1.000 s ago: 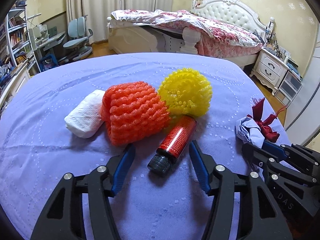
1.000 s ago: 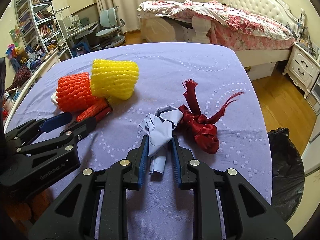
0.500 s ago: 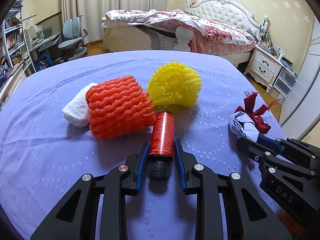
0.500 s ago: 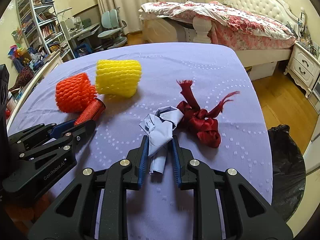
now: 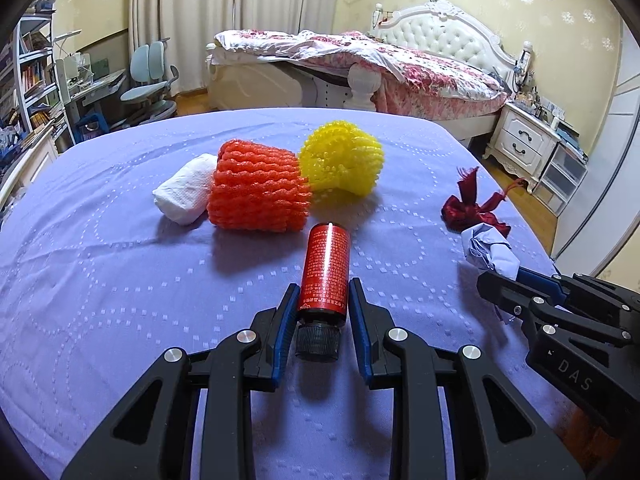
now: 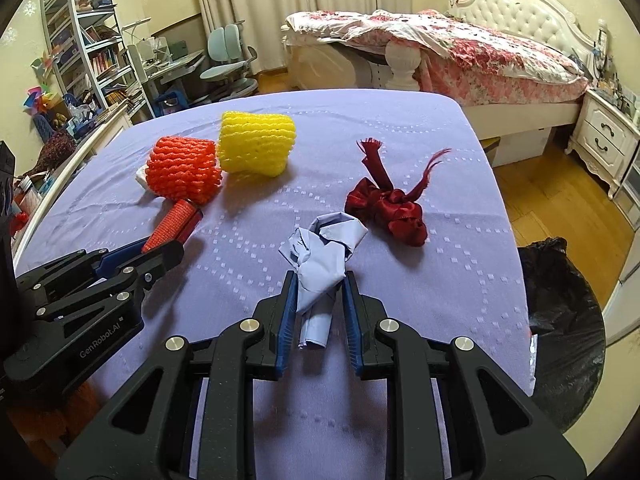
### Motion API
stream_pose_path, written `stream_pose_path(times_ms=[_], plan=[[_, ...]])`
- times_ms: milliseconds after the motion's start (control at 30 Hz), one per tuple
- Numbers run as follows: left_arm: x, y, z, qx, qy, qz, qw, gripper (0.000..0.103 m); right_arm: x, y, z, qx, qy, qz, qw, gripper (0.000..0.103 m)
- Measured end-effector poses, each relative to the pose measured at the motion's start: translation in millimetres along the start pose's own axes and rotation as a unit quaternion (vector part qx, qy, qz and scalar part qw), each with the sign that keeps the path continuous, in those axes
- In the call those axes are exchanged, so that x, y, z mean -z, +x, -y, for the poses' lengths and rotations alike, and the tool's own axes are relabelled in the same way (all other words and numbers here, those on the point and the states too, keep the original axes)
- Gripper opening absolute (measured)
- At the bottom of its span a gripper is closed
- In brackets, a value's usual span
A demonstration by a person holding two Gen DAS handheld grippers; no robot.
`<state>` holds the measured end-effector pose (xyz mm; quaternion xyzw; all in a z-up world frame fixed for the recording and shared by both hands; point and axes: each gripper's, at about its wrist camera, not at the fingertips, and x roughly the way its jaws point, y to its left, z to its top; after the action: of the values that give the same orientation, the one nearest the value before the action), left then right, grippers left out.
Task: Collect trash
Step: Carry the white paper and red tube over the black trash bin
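Left tongs [image 5: 323, 300] clamp the red bottle [image 5: 325, 270] near its black cap; right tongs [image 6: 319, 295] pinch the crumpled blue paper [image 6: 322, 254]. Both items are at the purple bench [image 5: 120, 280]. Risk: the smooth bottle may slide out, or the soft paper slip, before reaching the black bin bag [image 6: 560, 320] off the bench's right edge.

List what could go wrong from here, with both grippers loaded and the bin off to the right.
1. The left gripper pinches the red bottle near its capped end, with most of its length sticking forward; it may pivot or slip on lifting.
2. The right gripper clamps only the tail of the crumpled blue paper; it could tear or pull free.
3. The black trash bag sits below the table edge; a short release may miss.
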<state>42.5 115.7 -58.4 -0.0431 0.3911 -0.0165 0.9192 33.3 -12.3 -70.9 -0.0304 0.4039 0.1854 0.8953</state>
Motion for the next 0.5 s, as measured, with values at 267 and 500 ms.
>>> stream_pose_path(times_ms=[267, 500], plan=[[0, -17, 18, 0.016, 0.009, 0.022, 0.9996, 0.028, 11, -27, 11, 0.012, 0.012, 0.020, 1.000, 0.022], [-5, -27, 54, 0.043, 0.033, 0.042, 0.9977, 0.028, 22, -55, 45, 0.045, 0.044, 0.043, 0.997, 0.022]])
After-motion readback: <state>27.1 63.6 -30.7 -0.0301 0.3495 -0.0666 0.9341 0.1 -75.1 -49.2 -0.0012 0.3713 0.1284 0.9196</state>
